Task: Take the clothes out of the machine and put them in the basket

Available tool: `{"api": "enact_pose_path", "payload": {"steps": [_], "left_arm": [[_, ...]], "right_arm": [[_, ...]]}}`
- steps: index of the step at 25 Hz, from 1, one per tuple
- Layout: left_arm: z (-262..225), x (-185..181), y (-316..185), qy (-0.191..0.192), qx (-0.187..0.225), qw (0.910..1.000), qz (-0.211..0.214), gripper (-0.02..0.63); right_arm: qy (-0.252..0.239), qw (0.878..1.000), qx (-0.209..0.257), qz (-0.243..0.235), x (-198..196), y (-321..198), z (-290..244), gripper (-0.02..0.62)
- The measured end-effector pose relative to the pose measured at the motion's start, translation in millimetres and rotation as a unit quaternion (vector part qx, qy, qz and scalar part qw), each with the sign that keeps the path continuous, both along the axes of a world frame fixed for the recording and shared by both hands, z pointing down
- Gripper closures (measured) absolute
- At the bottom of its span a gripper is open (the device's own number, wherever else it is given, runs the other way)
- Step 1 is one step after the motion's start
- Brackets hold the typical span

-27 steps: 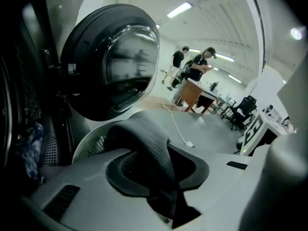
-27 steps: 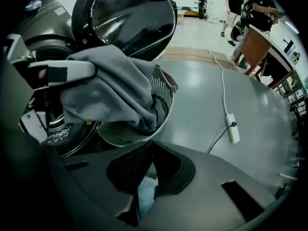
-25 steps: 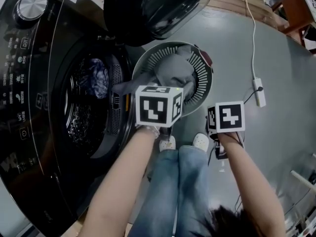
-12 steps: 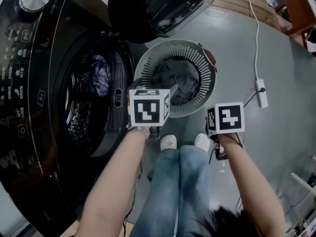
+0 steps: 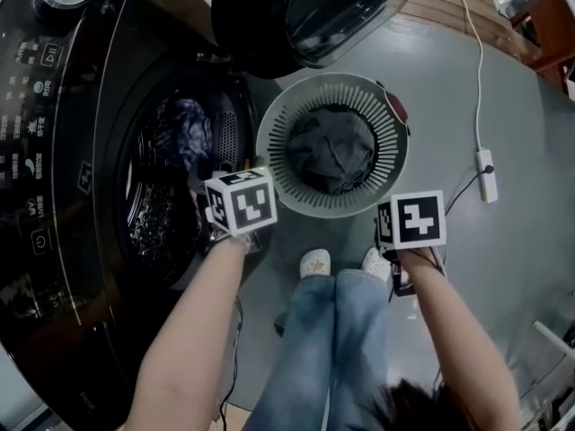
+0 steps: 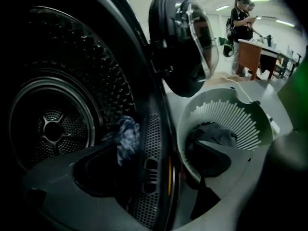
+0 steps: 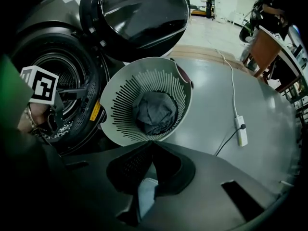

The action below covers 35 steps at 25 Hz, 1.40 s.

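Observation:
The dark washing machine (image 5: 108,196) stands at the left with its drum open, and a blue patterned cloth (image 5: 190,124) (image 6: 126,138) lies inside. The white slatted basket (image 5: 382,119) (image 7: 120,105) sits on the floor beside it, holding dark grey clothes (image 5: 331,151) (image 7: 154,112). My left gripper (image 6: 156,144), marker cube (image 5: 240,202), hangs at the drum's rim. Its jaws have just been opening and stand open with nothing between them. My right gripper (image 7: 153,143), marker cube (image 5: 411,220), is shut and empty, low beside the basket.
The machine's round door (image 5: 305,16) (image 7: 139,13) hangs open above the basket. A white power strip (image 5: 486,173) with its cable lies on the grey floor to the right. The person's legs and shoes (image 5: 314,263) stand below the basket. Wooden furniture (image 5: 548,16) is far right.
The left gripper let the grey garment drop into the basket, then swung left to the drum's opening. The right gripper has barely moved.

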<state>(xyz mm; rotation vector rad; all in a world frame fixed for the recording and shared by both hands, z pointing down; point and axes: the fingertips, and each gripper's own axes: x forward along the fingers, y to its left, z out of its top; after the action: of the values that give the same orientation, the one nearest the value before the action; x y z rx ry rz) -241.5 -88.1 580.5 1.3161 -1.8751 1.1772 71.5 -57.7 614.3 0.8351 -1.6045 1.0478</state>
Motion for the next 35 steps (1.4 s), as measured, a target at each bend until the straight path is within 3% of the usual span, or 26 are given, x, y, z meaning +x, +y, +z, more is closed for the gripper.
{"api": "enact_pose_path", "payload": {"steps": [6, 17, 24, 29, 30, 32, 33, 35], "left_arm": [[-12, -72, 11, -0.096, 0.013, 0.9913, -0.089, 0.138], [13, -122, 14, -0.131, -0.023, 0.9818, -0.136, 0.140], [34, -151, -1, -0.128, -0.027, 0.9798, -0.151, 0.198], [71, -157, -18, -0.043, -0.026, 0.9873, -0.151, 0.331], [70, -159, -17, -0.051, -0.037, 0.9867, -0.150, 0.378], [67, -160, -10, -0.086, -0.067, 0.9837, -0.143, 0.542], [69, -157, -9, -0.095, -0.075, 0.9835, -0.135, 0.575], [68, -150, -10, -0.108, -0.076, 0.9839, -0.120, 0.577]], "right_arm": [[0.004, 1.000, -0.011, -0.018, -4, 16, 9, 0.592], [-0.016, 0.999, -0.013, -0.031, -22, 8, 28, 0.592], [-0.028, 0.998, 0.000, -0.048, -33, -11, 36, 0.592], [-0.036, 0.996, 0.023, -0.072, -51, -31, 42, 0.592], [-0.037, 0.996, 0.026, -0.076, -56, -35, 44, 0.592], [-0.034, 0.996, 0.020, -0.078, -64, -37, 47, 0.592], [-0.031, 0.997, 0.014, -0.076, -66, -37, 50, 0.592], [-0.021, 0.997, 0.004, -0.073, -67, -37, 54, 0.592]]}}
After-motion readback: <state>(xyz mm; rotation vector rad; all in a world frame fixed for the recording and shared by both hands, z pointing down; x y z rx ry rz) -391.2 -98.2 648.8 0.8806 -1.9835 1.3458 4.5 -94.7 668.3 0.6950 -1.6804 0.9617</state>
